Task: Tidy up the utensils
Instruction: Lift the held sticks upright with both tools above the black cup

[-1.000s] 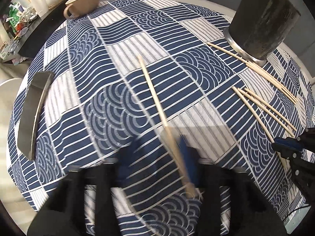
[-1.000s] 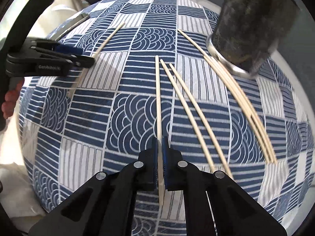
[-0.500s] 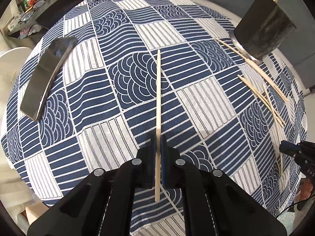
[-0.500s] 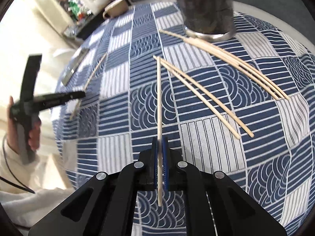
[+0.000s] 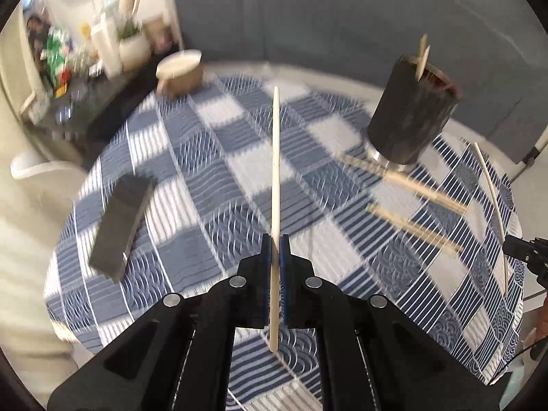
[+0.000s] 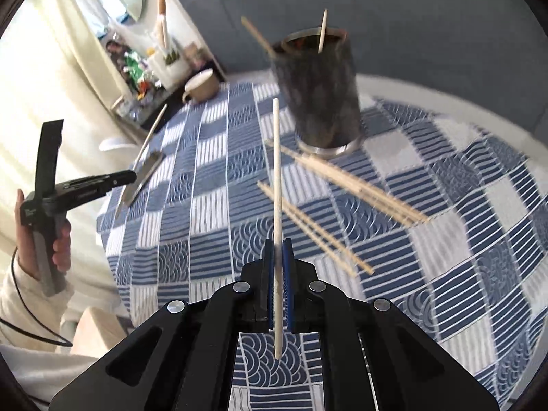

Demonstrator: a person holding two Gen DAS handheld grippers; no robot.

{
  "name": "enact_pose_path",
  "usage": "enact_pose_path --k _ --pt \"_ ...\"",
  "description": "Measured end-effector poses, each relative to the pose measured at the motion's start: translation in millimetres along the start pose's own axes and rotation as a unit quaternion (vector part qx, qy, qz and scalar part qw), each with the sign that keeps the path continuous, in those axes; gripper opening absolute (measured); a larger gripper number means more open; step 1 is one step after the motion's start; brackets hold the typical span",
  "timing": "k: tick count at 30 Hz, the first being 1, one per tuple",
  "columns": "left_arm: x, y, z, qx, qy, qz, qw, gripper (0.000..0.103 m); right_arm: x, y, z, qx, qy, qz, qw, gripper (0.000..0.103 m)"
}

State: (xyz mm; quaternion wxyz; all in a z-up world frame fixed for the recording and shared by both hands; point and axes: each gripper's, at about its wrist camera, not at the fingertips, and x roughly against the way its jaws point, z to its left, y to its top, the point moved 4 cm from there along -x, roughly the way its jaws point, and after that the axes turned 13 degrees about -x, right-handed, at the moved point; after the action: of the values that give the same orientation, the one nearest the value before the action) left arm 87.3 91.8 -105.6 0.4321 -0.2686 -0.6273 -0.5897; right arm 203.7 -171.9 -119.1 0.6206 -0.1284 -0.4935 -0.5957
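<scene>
Lifting off together now: the left gripper [image 5: 273,250] has its jaws pinched tight on one chopstick [image 5: 275,185], and the right gripper [image 6: 278,257] is clamped just as firmly on another chopstick [image 6: 276,185]. Half a second ago both sticks hung low over the checked tablecloth [image 6: 445,239]; now they're raised and angled toward the dark holder [image 6: 318,92], which already has a couple of sticks poking out of its rim. That looks like two pickups done, with the drop into the holder next. Loose chopsticks [image 6: 359,188] remain scattered on the cloth beside the holder's base, so plenty is left to gather.
</scene>
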Motion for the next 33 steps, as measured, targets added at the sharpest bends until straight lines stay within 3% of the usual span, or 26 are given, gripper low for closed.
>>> enact_pose_path --k 9,13,26,33 --pt "65 93 -12 -0.044 0.017 -0.107 0.9931 0.005 54 50 11 0.007 0.005 -0.082 0.997 0.005" --pt "79 124 -20 -0.034 0.000 -0.132 0.9906 0.005 72 77 22 0.014 0.009 -0.115 0.993 0.005" --pt "72 195 -63 -0.069 -0.060 -0.160 0.9829 0.005 86 160 44 0.012 0.039 -0.175 0.984 0.005" --pt "38 220 -67 -0.071 -0.129 -0.169 0.9746 0.005 62 192 41 -0.007 0.063 -0.202 0.977 0.005"
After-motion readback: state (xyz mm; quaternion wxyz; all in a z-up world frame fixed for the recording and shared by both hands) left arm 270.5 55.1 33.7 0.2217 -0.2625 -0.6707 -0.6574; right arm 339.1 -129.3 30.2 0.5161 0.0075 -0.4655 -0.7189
